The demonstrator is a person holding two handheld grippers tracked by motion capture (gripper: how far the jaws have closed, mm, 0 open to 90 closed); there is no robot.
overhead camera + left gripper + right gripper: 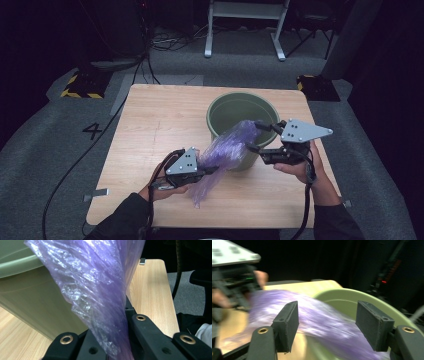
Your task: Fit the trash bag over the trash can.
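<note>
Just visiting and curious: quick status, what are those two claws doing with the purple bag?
Left gripper shut on purple bag. Right gripper open beside the bag, gripping nothing. Bag's far end draped over green bin rim. Nothing in the way.

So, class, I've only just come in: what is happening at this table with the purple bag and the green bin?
A person is fitting a purple plastic bag into a green bin on the wooden table. The left hand-held gripper is shut on the bag's lower part, beside the bin. The right hand-held gripper stands open at the bin's near rim, where the bag's upper end drapes, its pads clear of the plastic. Most of the bag is outside the bin.
</note>
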